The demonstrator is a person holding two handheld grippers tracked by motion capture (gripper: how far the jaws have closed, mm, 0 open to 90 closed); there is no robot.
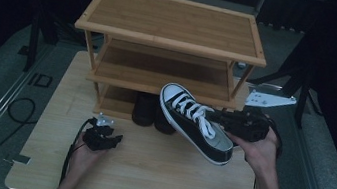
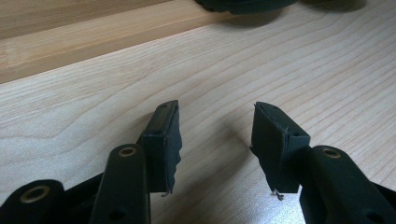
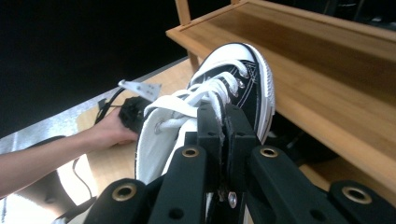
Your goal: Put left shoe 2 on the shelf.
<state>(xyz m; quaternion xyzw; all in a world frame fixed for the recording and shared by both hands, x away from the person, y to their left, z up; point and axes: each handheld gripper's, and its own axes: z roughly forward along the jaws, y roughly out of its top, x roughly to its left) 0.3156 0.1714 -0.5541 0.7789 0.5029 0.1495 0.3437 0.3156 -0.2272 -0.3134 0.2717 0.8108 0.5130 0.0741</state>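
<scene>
A black low-top sneaker [image 1: 192, 120] with a white toe cap and white laces hangs tilted above the table, toe toward the rack. My right gripper [image 1: 219, 116] is shut on the edge of its opening, near the heel. In the right gripper view the jaws of that gripper [image 3: 225, 114] pinch the upper of the sneaker [image 3: 245, 81] just behind the laces. My left gripper [image 1: 103, 135] rests low over the table at the left, open, with nothing between its jaws; in its own view this gripper [image 2: 217, 114] stands over bare wood.
A three-tier wooden shoe rack [image 1: 172, 22] stands at the back of the light wooden table [image 1: 144, 177]. Two dark shoes [image 1: 145, 110] sit on its bottom shelf. Cables trail off the table's left side. Dark floor surrounds the table.
</scene>
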